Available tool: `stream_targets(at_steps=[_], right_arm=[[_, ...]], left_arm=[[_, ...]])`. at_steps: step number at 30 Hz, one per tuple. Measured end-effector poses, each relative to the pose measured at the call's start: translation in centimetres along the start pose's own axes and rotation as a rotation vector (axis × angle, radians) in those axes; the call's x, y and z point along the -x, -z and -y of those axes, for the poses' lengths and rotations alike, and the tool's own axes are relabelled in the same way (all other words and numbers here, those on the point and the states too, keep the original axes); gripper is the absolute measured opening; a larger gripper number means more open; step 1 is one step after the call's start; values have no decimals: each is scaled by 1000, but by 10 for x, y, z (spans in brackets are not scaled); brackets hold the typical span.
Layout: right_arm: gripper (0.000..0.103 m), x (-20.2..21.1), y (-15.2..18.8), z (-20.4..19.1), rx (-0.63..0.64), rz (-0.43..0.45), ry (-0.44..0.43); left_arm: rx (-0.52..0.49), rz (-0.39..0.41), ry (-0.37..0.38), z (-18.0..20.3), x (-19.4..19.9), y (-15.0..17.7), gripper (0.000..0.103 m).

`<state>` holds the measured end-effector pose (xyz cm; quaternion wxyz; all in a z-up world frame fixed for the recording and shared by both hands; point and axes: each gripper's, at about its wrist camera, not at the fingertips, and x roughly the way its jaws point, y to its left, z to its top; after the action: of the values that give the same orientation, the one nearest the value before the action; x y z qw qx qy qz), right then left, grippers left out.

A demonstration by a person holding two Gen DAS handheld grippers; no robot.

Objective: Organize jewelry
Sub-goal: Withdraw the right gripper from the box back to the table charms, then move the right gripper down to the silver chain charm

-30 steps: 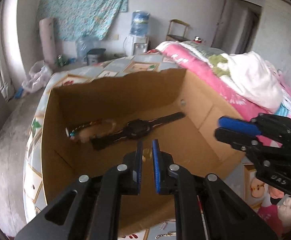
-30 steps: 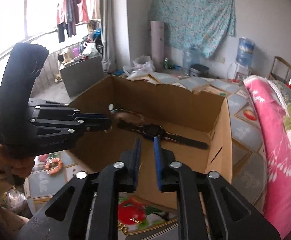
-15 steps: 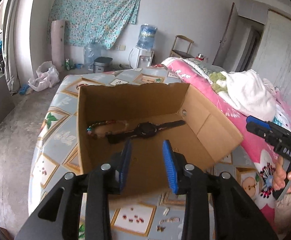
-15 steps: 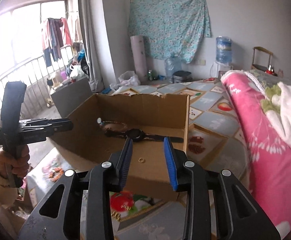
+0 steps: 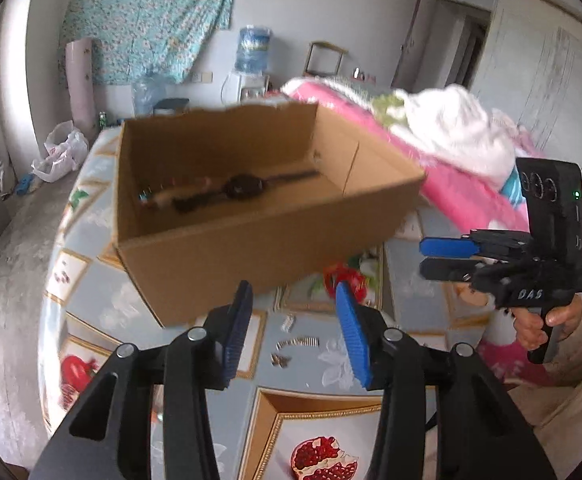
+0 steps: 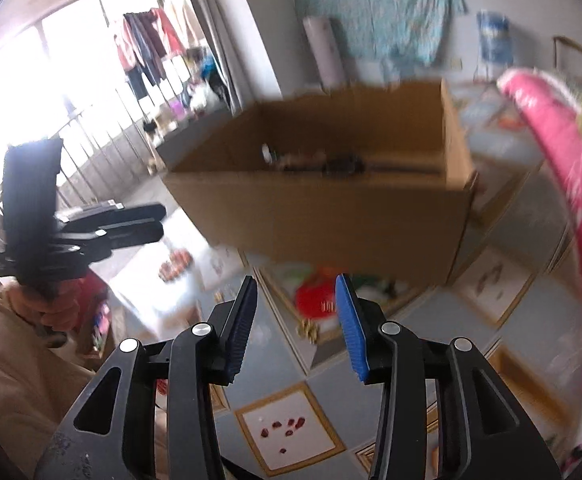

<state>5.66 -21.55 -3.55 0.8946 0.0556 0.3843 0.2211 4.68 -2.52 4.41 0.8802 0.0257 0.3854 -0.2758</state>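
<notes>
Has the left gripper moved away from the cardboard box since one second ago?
Yes. The left gripper has drawn back: its tips were over the cardboard box floor, now they hang before its front wall, above the tablecloth. Its jaws have just been opening, with nothing between.

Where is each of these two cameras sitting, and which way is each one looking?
Left wrist view: on the left claw, looking down at the cardboard box; the right claw and hand show at right.
Right wrist view: on the right claw, facing the same box; the left claw shows at left.
Both share the box and watch.
</notes>
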Motion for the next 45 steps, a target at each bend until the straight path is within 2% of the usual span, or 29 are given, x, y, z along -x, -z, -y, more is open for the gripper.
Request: stream_targets(at_steps=[5,10,17,20,24,28,38,43,45], right_arm=[[40,-21,13,3,-22,-60,18],[37,-26,18,2,-25,-83,35],[31,-35,19,-5,-15,-88,33],[30,-36,18,-11,3,-81,2],[30,-47,15,-32,81,-84,-27],[30,-61,10,-54,180,-89,-40],[17,-95,1,-79,316,-139,-43],[13,-95,-1,-80,355,-149,-24],[7,-101,-3,-84,377,-158,-10]], left_arm=[[-59,-76,-32,11,-30,19,42],[-61,-136,-38,14,-52,32,42],[-73,-136,-57,13,-60,38,42],[-55,-129,-55,8,-61,36,42],[-33,-118,-58,1,-61,33,42],[-30,-113,-69,-5,-58,33,37],[-25,-149,-99,-13,-63,40,22],[-21,-157,-102,-15,-67,42,22],[-15,-160,-102,-16,-68,43,22]])
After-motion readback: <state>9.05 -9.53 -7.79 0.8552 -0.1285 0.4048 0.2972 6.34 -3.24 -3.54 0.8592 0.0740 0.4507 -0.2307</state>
